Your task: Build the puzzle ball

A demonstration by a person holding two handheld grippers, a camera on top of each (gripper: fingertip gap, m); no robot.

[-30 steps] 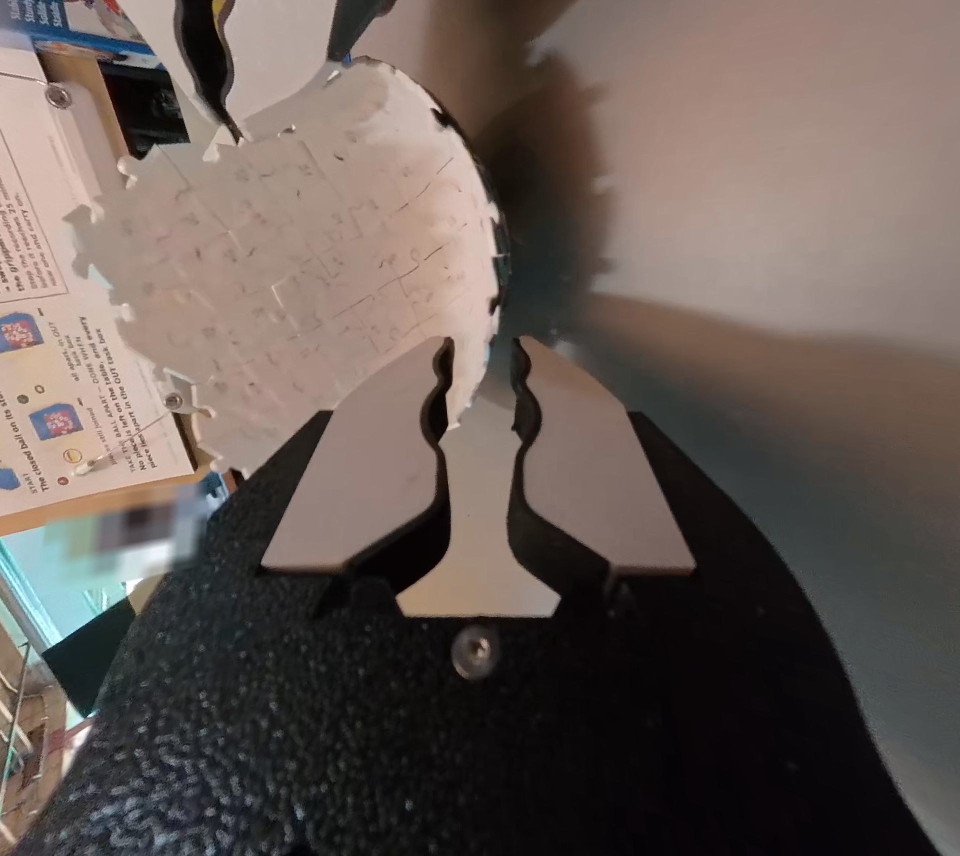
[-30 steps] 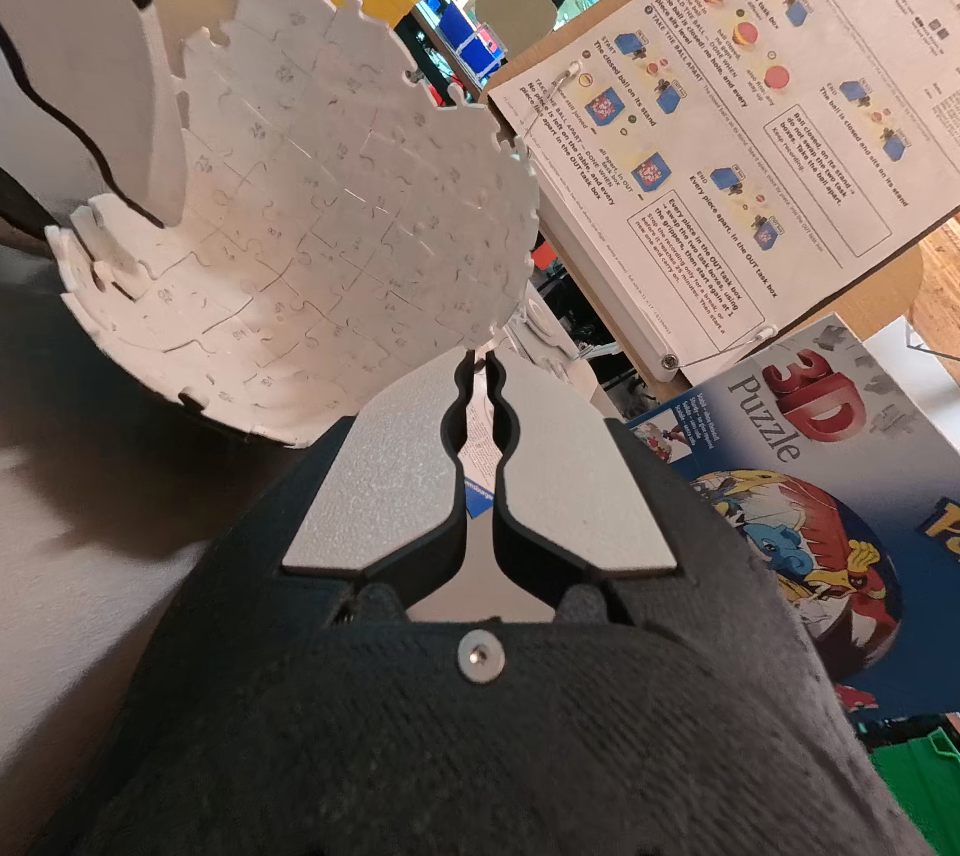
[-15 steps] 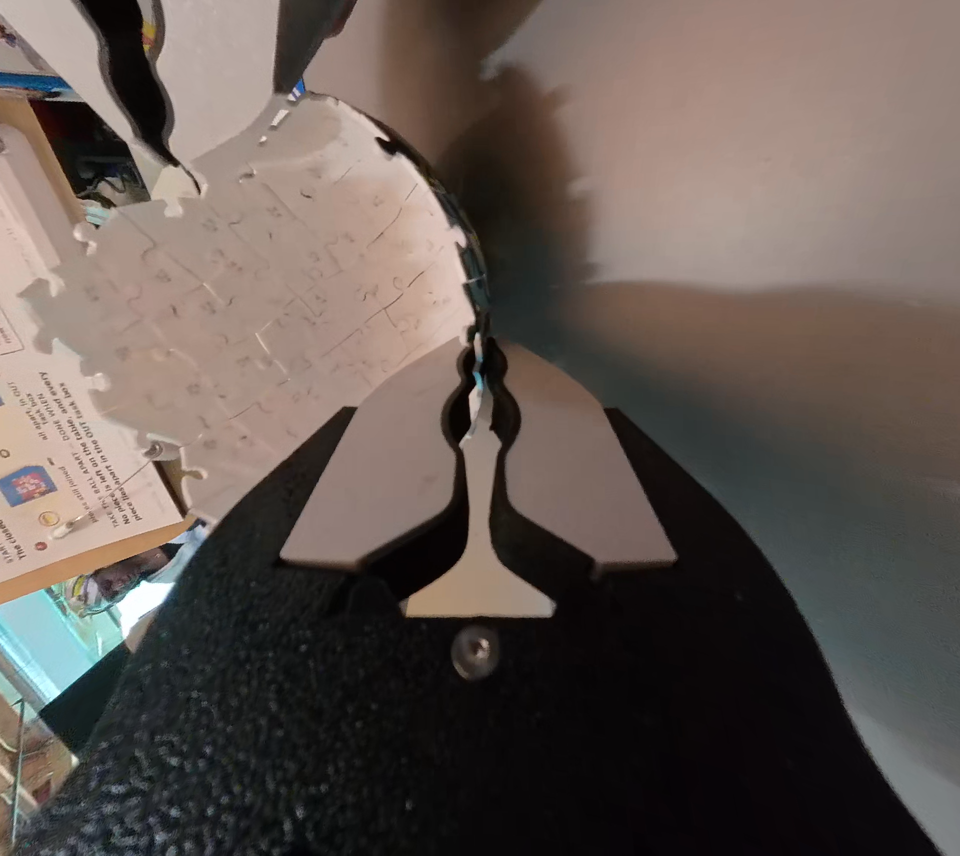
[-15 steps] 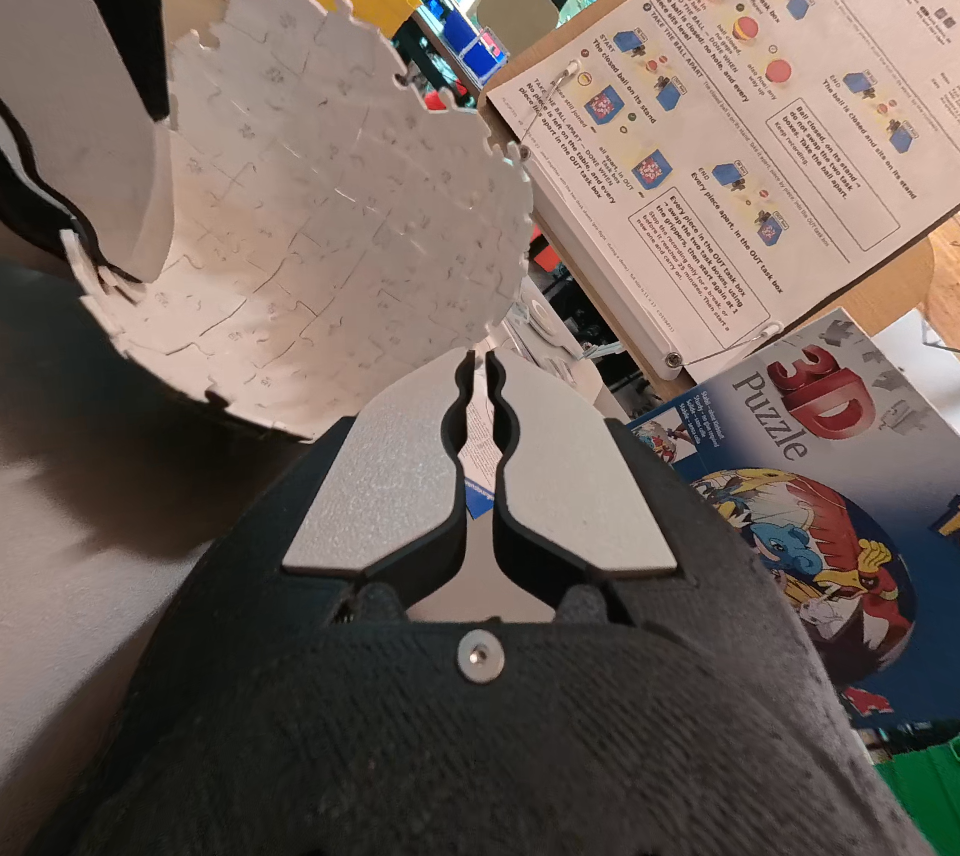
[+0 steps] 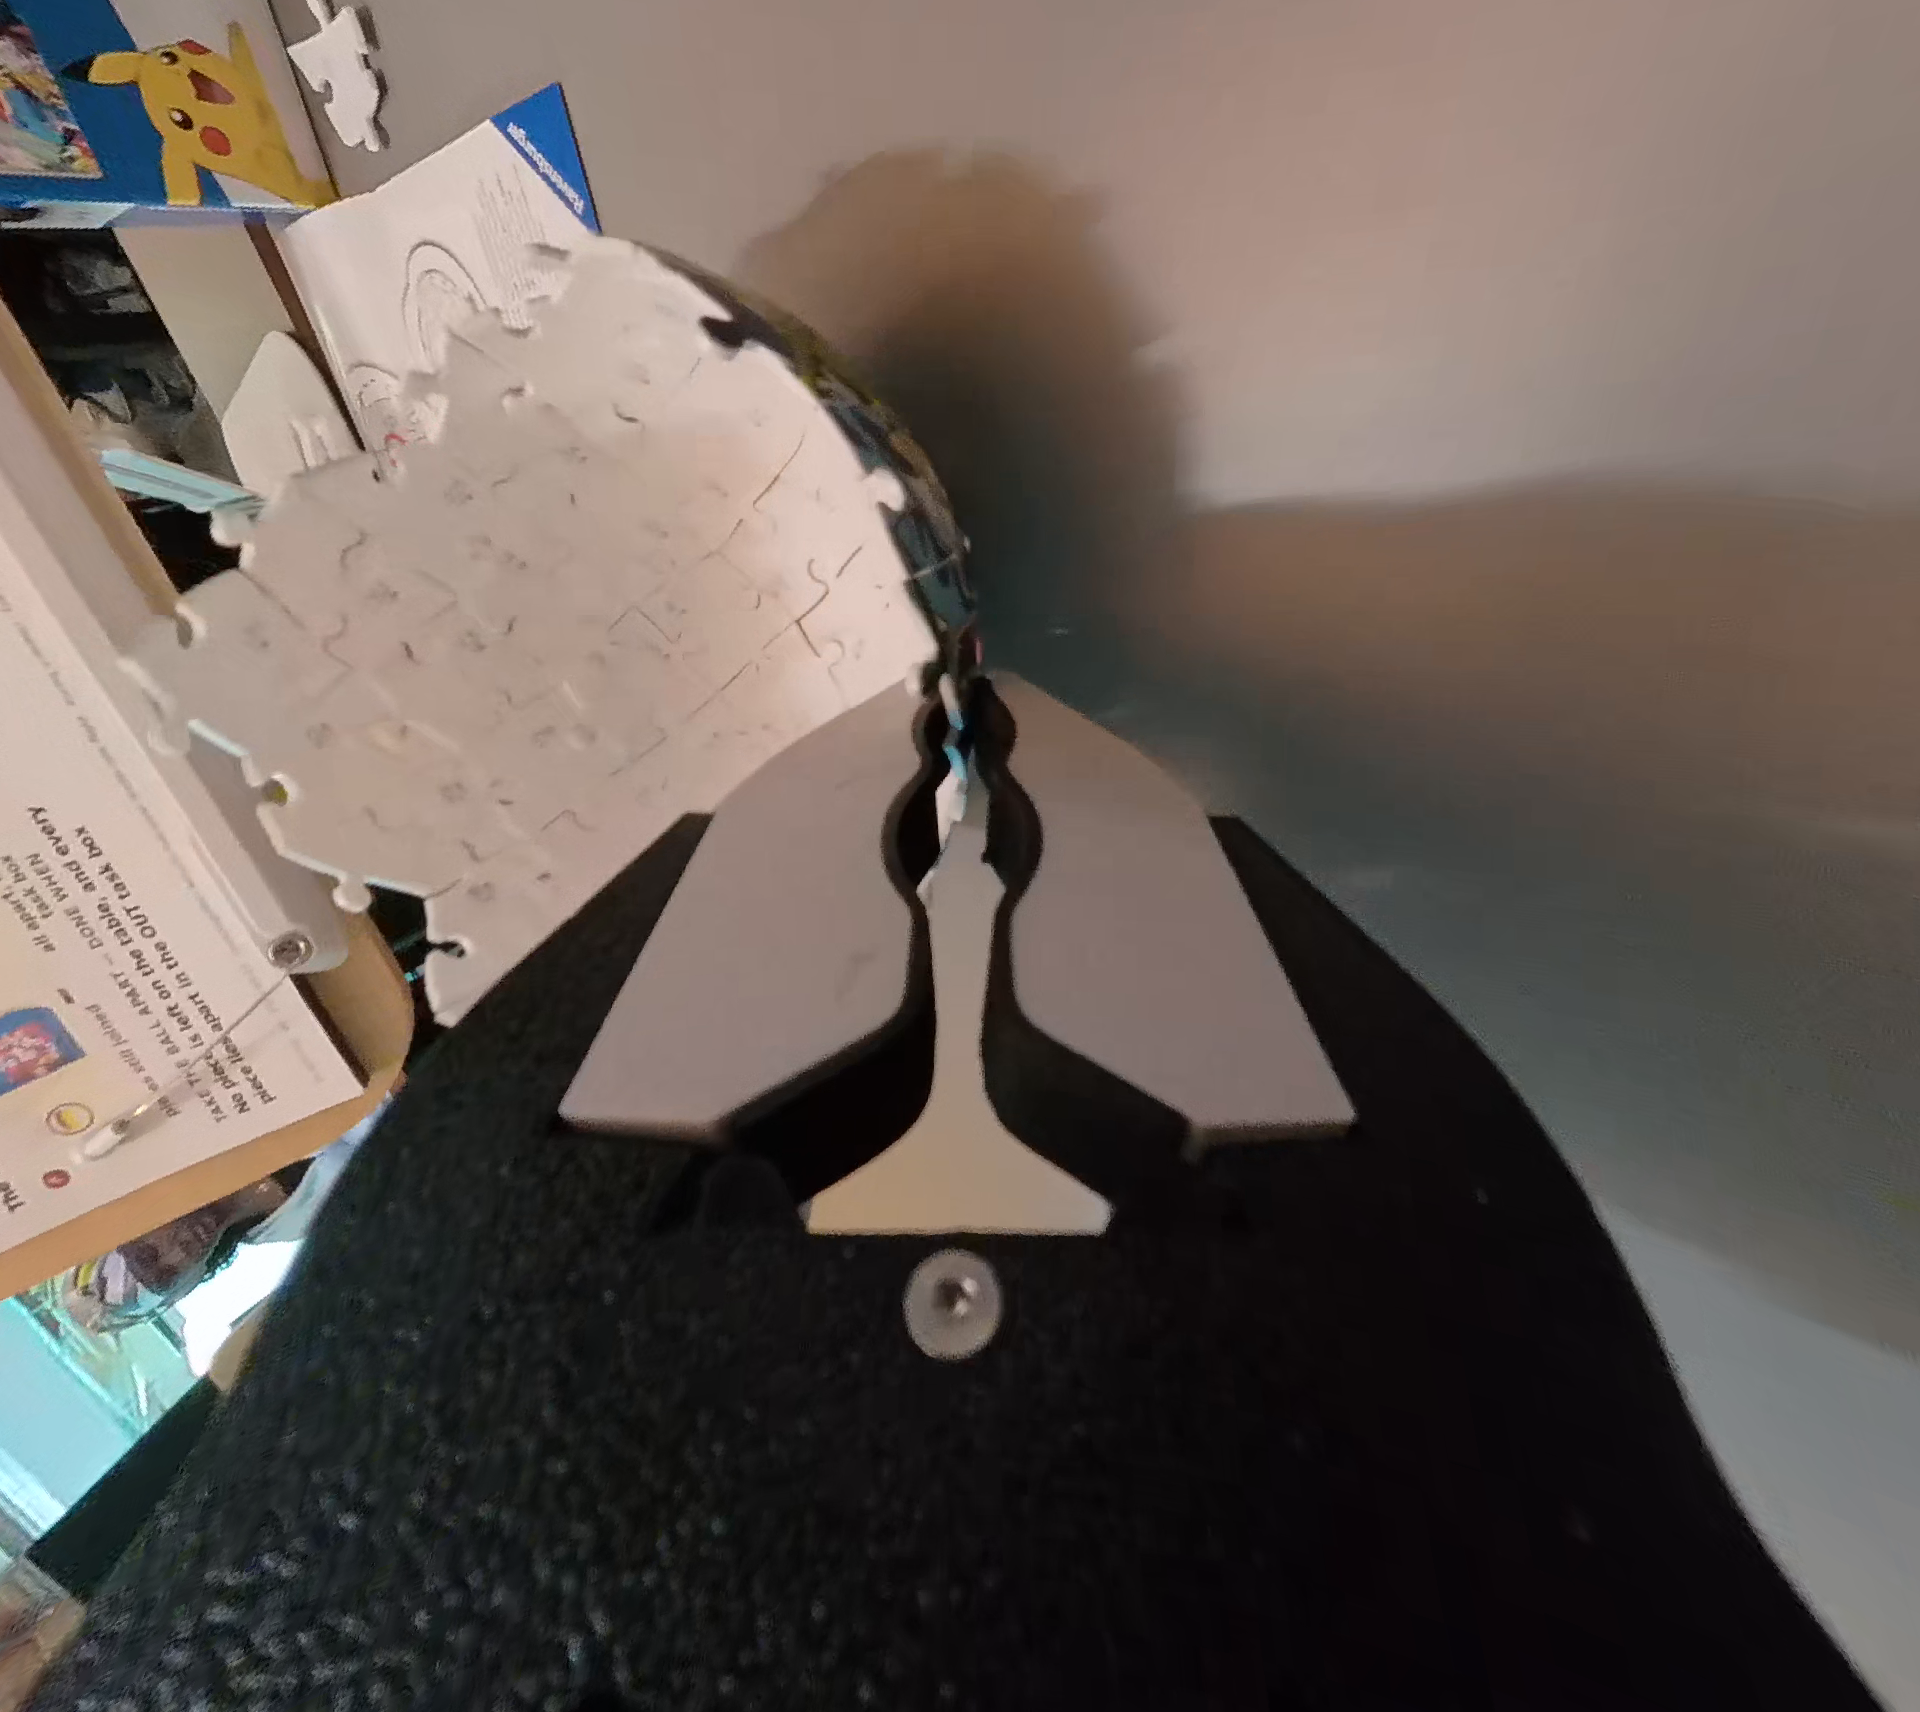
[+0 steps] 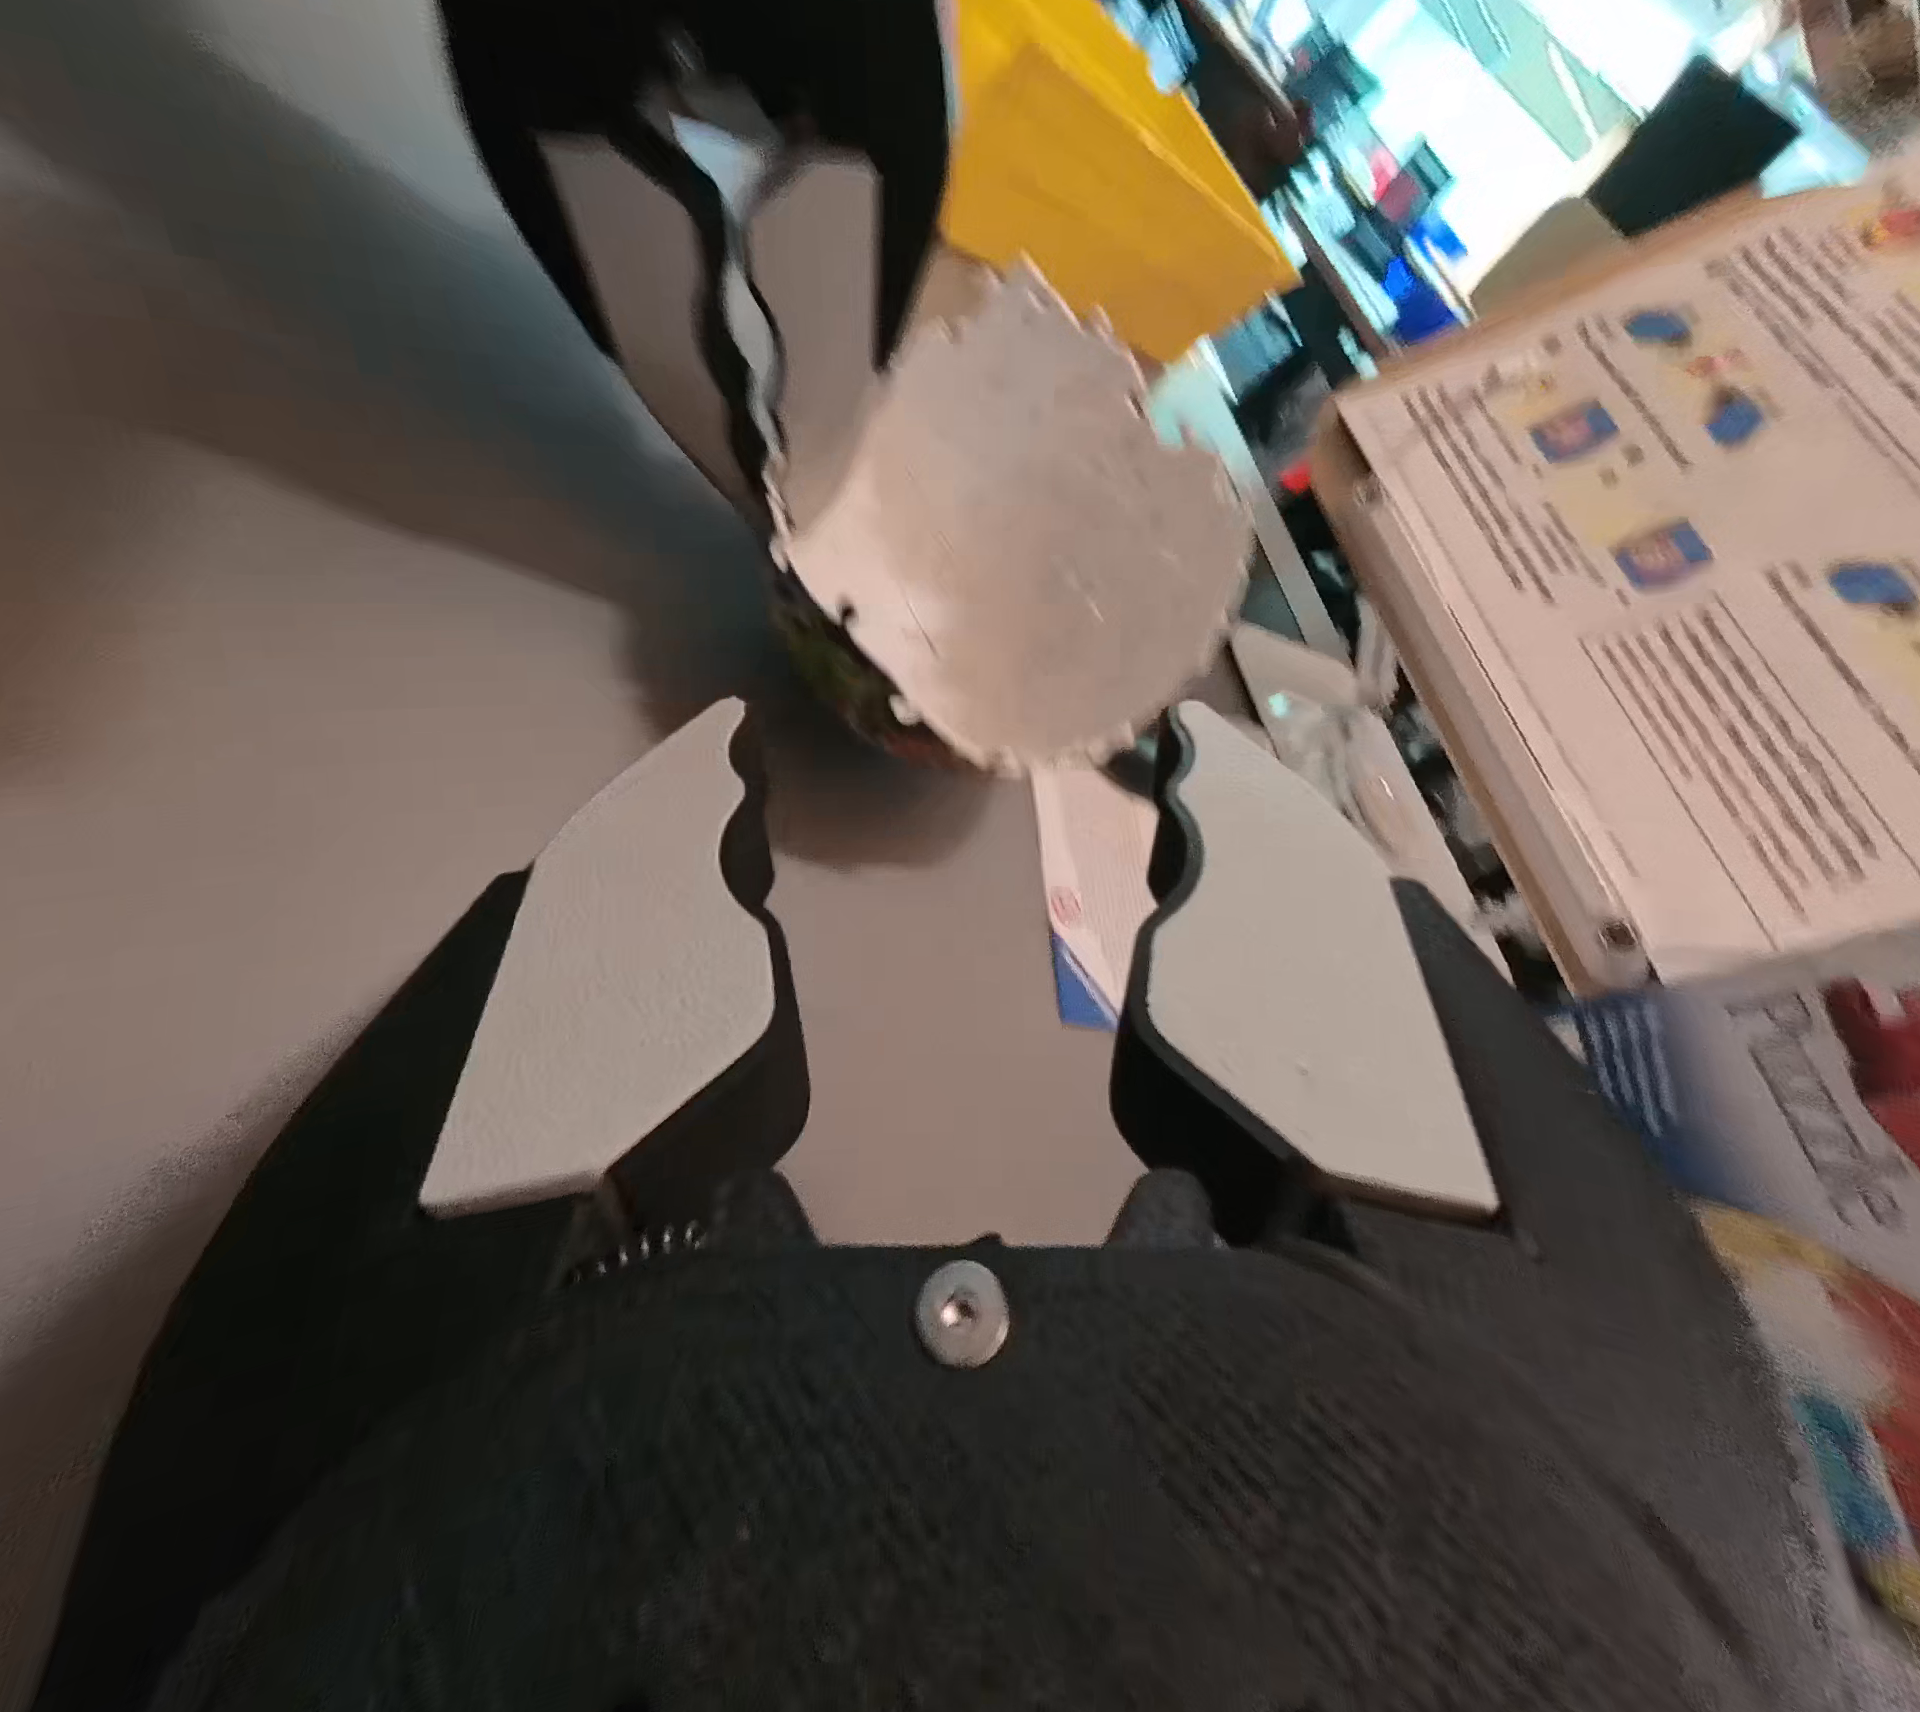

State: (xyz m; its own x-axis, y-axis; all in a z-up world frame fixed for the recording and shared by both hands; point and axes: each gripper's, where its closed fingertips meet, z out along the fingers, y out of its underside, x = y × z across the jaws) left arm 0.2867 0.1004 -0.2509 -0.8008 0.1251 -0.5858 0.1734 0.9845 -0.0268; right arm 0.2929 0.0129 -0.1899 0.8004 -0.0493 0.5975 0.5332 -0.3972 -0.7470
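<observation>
The half-built puzzle ball [image 5: 582, 602] is a bowl-shaped shell, white inside with a dark printed outside. My left gripper [image 5: 966, 712] is shut on its rim and holds it over the grey table. In the right wrist view the shell [image 6: 1018, 561] hangs just ahead of my right gripper [image 6: 961, 722], which is open, empty and not touching it. The left gripper [image 6: 748, 384] shows there at the top, clamped on the shell's upper left rim. The right wrist view is blurred.
The instruction board [image 5: 94, 883] stands left of the shell, and right of it in the right wrist view [image 6: 1662, 623]. The blue puzzle box [image 5: 156, 83], a leaflet [image 5: 488, 218] and loose white pieces [image 5: 343, 73] lie beyond. A yellow bin [image 6: 1070, 166] stands behind. My right fingertips sit around 11 cm from my left ones.
My left gripper closed on the shell's rim. My right gripper let go of the opposite rim, opened wide and drew back from the shell.
</observation>
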